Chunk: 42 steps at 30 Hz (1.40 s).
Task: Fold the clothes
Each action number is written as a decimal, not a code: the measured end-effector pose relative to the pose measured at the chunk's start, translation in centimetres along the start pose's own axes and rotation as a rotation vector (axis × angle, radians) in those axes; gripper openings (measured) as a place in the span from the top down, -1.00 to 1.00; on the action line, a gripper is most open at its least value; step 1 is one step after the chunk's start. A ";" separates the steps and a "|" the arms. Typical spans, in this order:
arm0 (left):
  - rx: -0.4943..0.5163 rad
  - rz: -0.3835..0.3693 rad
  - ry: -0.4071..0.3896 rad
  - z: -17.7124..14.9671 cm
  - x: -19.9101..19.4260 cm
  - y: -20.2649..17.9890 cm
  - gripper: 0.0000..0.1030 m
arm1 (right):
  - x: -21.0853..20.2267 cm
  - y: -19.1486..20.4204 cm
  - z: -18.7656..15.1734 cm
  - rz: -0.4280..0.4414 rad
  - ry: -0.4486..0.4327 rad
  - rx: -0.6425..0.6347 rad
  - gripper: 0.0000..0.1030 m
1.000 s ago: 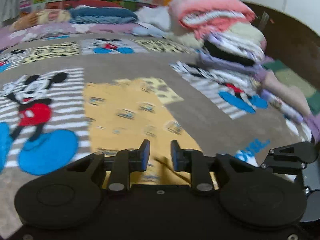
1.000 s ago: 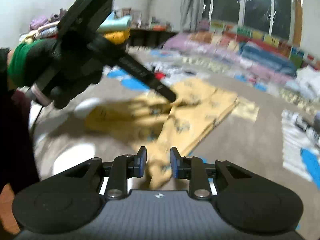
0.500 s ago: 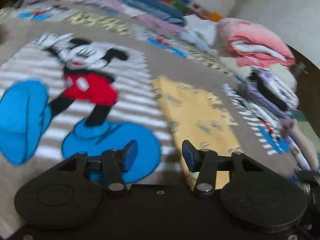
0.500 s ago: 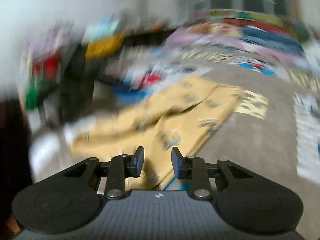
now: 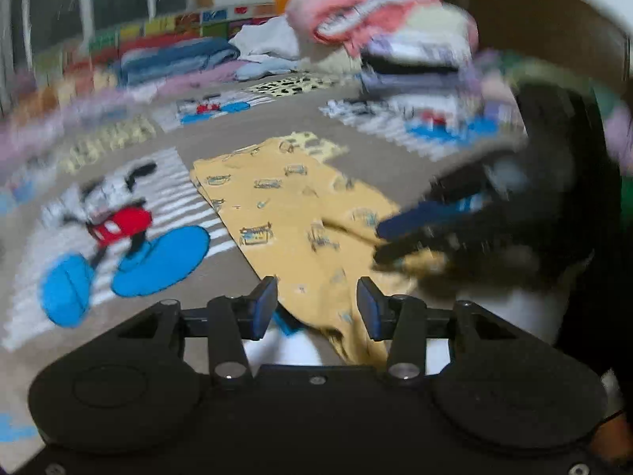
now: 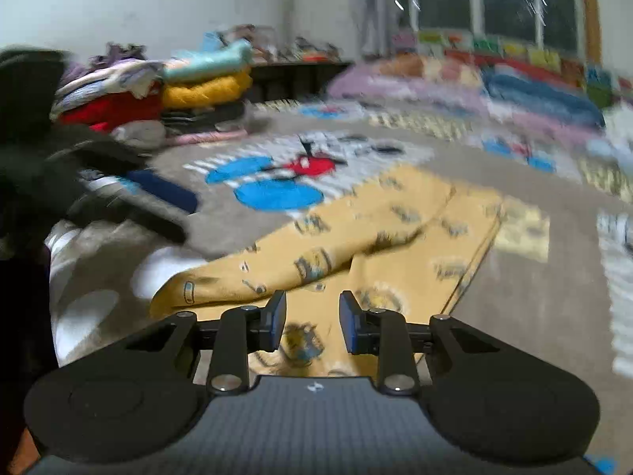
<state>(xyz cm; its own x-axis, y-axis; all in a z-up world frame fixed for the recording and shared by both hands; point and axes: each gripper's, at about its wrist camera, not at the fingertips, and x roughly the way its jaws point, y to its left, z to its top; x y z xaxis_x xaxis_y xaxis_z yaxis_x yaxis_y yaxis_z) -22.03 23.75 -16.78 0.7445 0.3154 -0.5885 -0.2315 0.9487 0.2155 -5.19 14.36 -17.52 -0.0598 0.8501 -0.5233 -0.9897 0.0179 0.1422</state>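
Yellow printed trousers (image 5: 285, 206) lie spread on a grey Mickey Mouse blanket (image 5: 245, 146), legs pointing away from me. In the right wrist view one leg of the trousers (image 6: 395, 245) lies crossed over the other. My left gripper (image 5: 316, 308) is open just above the near end of the cloth, with nothing between its fingers. It shows blurred at the left of the right wrist view as the left gripper (image 6: 186, 215). My right gripper (image 6: 310, 326) is open over the trousers' near end. In the left wrist view the right gripper (image 5: 379, 245) has its tips at the cloth's right edge.
A stack of folded laundry topped by a pink blanket (image 5: 368, 4) stands at the back right. Another pile with red and yellow folded clothes (image 6: 166, 91) sits on the opposite side. Pillows and bedding (image 5: 178, 59) line the far edge below a window.
My left gripper's fingers went from nearly together to wide apart, and it swung across the blanket back over the trousers. The right gripper shifted, and both views are motion-blurred.
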 end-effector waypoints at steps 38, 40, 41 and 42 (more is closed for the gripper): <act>0.167 0.105 -0.058 -1.3 0.5 1.0 0.84 | 3.8 -3.1 7.1 -0.159 0.072 0.102 0.22; 0.078 0.088 -0.095 -0.6 0.7 2.5 0.85 | 2.4 -4.7 7.3 -0.155 0.024 0.154 0.20; 0.033 0.080 -0.113 -0.2 0.8 3.3 0.85 | 1.9 -5.5 7.3 -0.156 0.005 0.176 0.20; -0.011 0.071 -0.131 0.1 0.9 4.0 0.85 | 1.6 -6.1 7.1 -0.160 -0.008 0.192 0.20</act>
<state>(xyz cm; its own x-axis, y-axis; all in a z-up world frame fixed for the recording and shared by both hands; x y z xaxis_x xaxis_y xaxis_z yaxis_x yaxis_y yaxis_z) -22.22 27.84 -16.35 0.8012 0.3767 -0.4650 -0.2931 0.9245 0.2438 1.69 19.34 -13.23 0.0972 0.8326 -0.5452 -0.9435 0.2515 0.2158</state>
